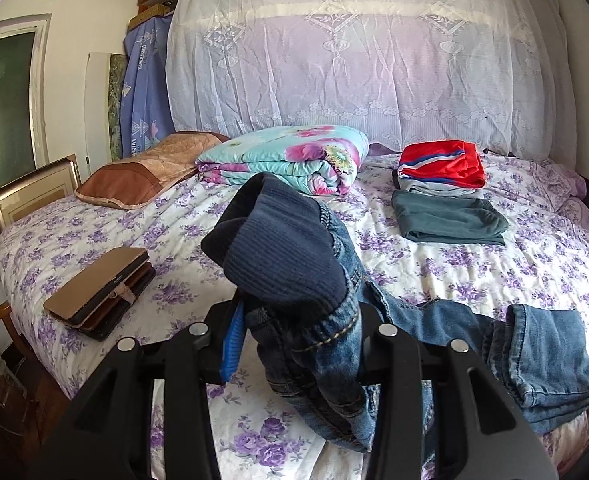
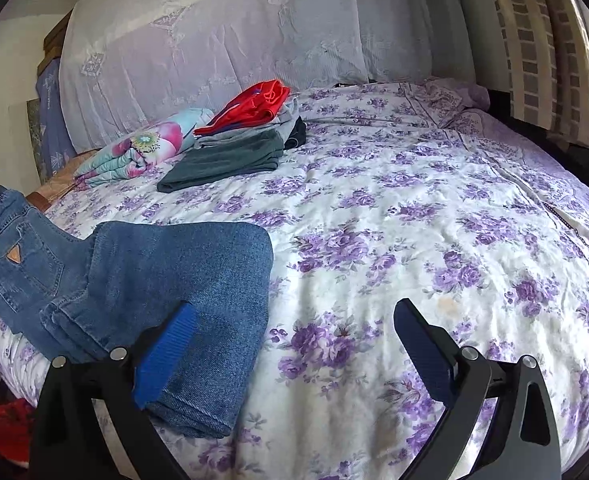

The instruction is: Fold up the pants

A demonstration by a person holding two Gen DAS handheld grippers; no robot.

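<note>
- Our left gripper (image 1: 294, 344) is clamped on the waistband end of the jeans (image 1: 374, 344), and that dark ribbed band bunches up right in front of the lens, lifted off the bed (image 1: 474, 264).
- Our right gripper (image 2: 294, 344) stands wide open with nothing between its fingers; its blue pad (image 2: 166, 356) sits at the edge of the denim, touching or just over it, we cannot tell which.
- The jeans lie at the near edge of the floral bedspread. The legs look doubled over themselves: the right wrist view shows a stacked, layered slab of denim, with the back pocket (image 2: 18, 264) and its tan patch facing up off to the left.
- Our read on progress: at least one fold of the legs is in, and the waist end is up in the air, not yet laid down.
- What seems left: bring the waistband across onto the folded legs, flatten it, and square up the edges.
- Up by the headboard a finished-looking stack waits: red shorts (image 1: 442, 164) on top, a green garment (image 1: 450, 220) in front, the flowered quilt (image 1: 290, 160) beside them.
- A brown wallet case (image 1: 102, 292) lies on the left side of the bed, well apart from our denim.
</note>
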